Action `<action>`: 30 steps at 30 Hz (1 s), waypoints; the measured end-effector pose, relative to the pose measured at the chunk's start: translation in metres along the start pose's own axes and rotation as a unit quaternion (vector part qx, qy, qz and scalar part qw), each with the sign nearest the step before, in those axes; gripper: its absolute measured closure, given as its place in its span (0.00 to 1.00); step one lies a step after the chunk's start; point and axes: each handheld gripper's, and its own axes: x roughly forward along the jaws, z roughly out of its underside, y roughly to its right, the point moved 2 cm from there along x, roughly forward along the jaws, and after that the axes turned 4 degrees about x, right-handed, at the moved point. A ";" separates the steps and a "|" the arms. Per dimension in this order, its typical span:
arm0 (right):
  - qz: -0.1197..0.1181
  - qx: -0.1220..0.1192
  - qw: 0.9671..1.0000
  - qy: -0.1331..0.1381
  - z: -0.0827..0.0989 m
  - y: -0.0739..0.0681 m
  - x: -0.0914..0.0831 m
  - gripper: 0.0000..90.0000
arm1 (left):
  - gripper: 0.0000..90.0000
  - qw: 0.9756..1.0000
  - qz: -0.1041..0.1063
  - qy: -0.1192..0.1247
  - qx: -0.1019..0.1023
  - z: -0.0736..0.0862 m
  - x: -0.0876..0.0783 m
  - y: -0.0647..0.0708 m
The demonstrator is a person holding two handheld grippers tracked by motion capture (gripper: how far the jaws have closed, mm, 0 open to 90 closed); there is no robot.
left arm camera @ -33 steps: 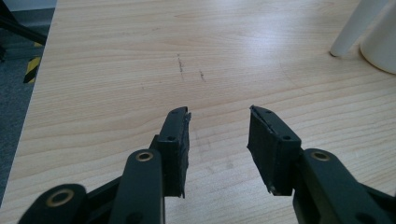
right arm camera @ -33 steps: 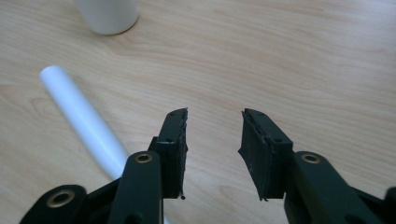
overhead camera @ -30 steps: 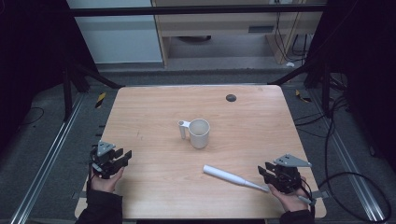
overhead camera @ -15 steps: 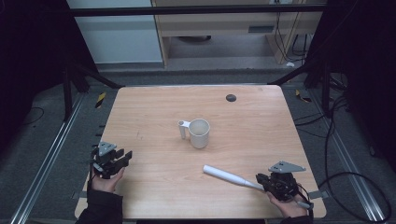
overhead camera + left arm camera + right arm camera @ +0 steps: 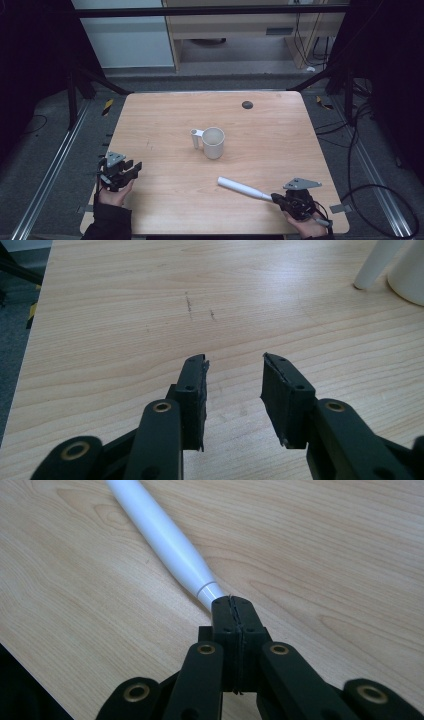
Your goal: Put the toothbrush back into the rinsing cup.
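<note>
A white mug (image 5: 213, 142) stands upright mid-table, its handle turned left; its base and handle (image 5: 372, 262) show at the top right of the left gripper view. A white tapered stick (image 5: 240, 187) lies on the table's near right part. My right gripper (image 5: 276, 198) is shut on the thin near end of the stick (image 5: 160, 530), its jaws having just closed on it (image 5: 231, 602). My left gripper (image 5: 136, 167) rests at the near left table edge. Its jaws (image 5: 234, 367) have just been closing but still stand apart, with nothing between them.
The wooden table (image 5: 270, 135) carries a small dark round spot (image 5: 247, 104) at the far right. Dark floor, metal rails and cables surround the table. The table's left edge (image 5: 30, 315) runs close beside my left gripper.
My right gripper has shifted left to the stick's near end and shut on it. The left hand has stayed in place.
</note>
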 end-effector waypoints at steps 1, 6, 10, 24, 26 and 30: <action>-0.001 0.000 1.000 -0.002 0.000 0.000 0.000 1.00 | 0.68 1.000 0.000 0.000 0.000 0.000 0.000 0.000; -0.005 -0.001 1.000 -0.008 0.001 -0.001 0.003 1.00 | 0.68 1.000 0.001 -0.001 0.000 0.000 0.001 0.000; -0.004 -0.009 1.000 -0.016 0.002 -0.003 0.005 1.00 | 0.68 1.000 0.001 0.000 0.000 0.000 0.001 0.000; 0.009 -0.012 1.000 -0.027 0.003 -0.003 0.011 1.00 | 0.68 1.000 0.000 -0.001 0.005 0.000 0.001 0.001; 0.013 -0.012 0.999 -0.027 0.003 -0.003 0.011 1.00 | 0.68 1.000 -0.001 -0.001 0.006 0.000 0.001 0.001; 0.017 -0.011 0.999 -0.029 0.003 -0.002 0.012 1.00 | 0.68 1.000 -0.002 0.000 0.006 0.000 0.001 0.001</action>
